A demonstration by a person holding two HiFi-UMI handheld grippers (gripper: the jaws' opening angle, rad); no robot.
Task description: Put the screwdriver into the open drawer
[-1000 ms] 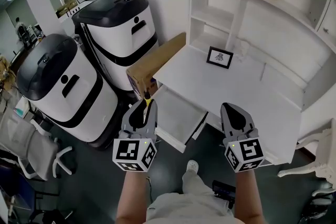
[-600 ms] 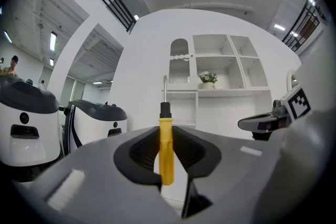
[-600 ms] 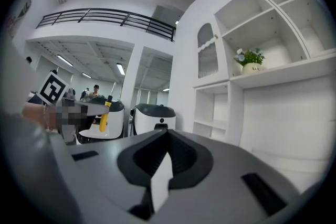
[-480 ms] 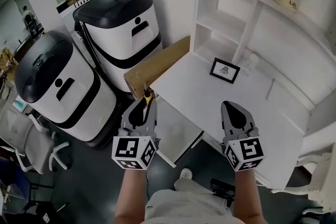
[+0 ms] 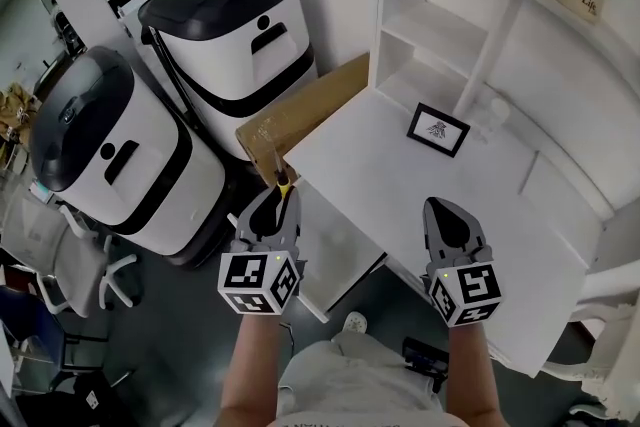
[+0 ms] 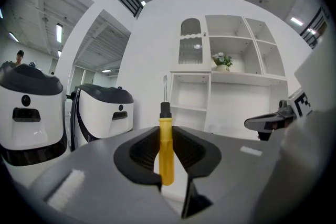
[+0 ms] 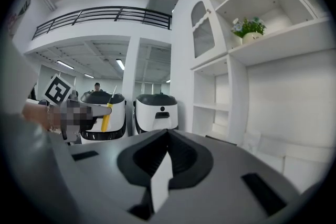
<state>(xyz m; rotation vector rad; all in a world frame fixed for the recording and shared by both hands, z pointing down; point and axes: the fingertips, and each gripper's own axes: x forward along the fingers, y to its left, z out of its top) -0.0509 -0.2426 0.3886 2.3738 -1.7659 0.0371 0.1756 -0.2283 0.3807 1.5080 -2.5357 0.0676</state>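
Observation:
My left gripper (image 5: 272,205) is shut on a screwdriver (image 5: 284,183) with a yellow handle. In the left gripper view the screwdriver (image 6: 166,152) stands upright between the jaws, its metal shaft pointing up. It hangs at the left front corner of the open white drawer (image 5: 335,240) under the desk (image 5: 480,215). My right gripper (image 5: 443,207) is over the desk's front edge, right of the drawer, shut with nothing in it; the right gripper view shows its jaws (image 7: 167,134) closed to a point. That view also shows the screwdriver (image 7: 106,115) off to the left.
Two large white-and-black machines (image 5: 110,155) (image 5: 235,25) stand left of the desk. A cardboard box (image 5: 300,115) leans between them and the desk. A framed picture (image 5: 438,129) sits on the desk below white shelves (image 5: 430,25). An office chair (image 5: 60,285) stands at lower left.
Both grippers have sunk a little and drifted across the room together, so the desk and drawer sit further right in the view. The left gripper's hold on the screwdriver is unchanged.

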